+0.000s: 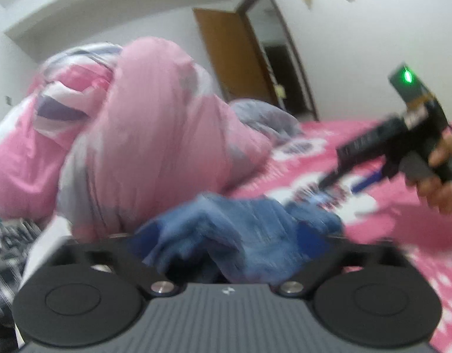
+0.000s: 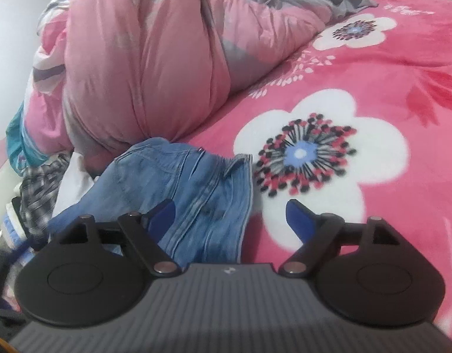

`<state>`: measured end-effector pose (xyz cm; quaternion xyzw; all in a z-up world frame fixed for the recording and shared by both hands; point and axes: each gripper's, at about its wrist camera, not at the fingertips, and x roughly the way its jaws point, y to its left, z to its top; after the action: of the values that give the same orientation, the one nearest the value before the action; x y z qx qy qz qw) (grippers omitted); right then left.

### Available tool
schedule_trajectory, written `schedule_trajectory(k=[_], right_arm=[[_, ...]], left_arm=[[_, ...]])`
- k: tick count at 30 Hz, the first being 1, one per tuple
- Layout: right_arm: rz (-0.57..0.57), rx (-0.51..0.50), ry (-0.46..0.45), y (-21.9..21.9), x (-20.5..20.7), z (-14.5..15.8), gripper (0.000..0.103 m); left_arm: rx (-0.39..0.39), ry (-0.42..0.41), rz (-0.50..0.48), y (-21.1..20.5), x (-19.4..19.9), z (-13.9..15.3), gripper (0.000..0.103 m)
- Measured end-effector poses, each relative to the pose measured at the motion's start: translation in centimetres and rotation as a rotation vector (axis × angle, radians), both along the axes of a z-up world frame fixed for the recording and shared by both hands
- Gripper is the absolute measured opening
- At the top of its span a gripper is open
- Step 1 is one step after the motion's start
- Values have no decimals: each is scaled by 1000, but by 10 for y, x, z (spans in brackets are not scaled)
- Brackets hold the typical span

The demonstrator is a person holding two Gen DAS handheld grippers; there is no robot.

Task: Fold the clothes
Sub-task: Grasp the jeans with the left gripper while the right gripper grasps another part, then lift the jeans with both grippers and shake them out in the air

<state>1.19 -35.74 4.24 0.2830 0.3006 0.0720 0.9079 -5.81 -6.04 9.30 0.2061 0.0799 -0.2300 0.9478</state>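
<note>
Pink floral bedspread [image 2: 373, 176] carries crumpled jeans [image 2: 196, 194]; right tool [image 2: 230, 216] gapes wide; left tool's [image 1: 226, 247] grip unclear.

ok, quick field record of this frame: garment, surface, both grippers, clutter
garment: jeans, crumpled, unfolded
surface: pink floral blanket
left gripper: fingers wide apart, jeans bunched between them; grip unclear through blur
right gripper: open, left finger over the jeans, right finger over the blanket
clutter: pink duvet heaped behind the jeans; plaid cloth at bed edge
</note>
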Motion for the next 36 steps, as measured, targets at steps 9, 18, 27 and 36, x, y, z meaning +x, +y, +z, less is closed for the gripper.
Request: schedule_trajectory(k=[9,18,27,36], right_arm=[[52,13,81,23,55,-40,64],[59,133,-7,31,23,-16,5],[9,91,-194,6,-47,62,5],[-163,4,-396,-64,-138,185,5]], left_arm=[[61,133,135,-14,88,-34,70],[-77,223,108,22,74,-41,29],[-204,215,-13,9,40,-1,19],[-363,181,-250,-71,20,91,16]])
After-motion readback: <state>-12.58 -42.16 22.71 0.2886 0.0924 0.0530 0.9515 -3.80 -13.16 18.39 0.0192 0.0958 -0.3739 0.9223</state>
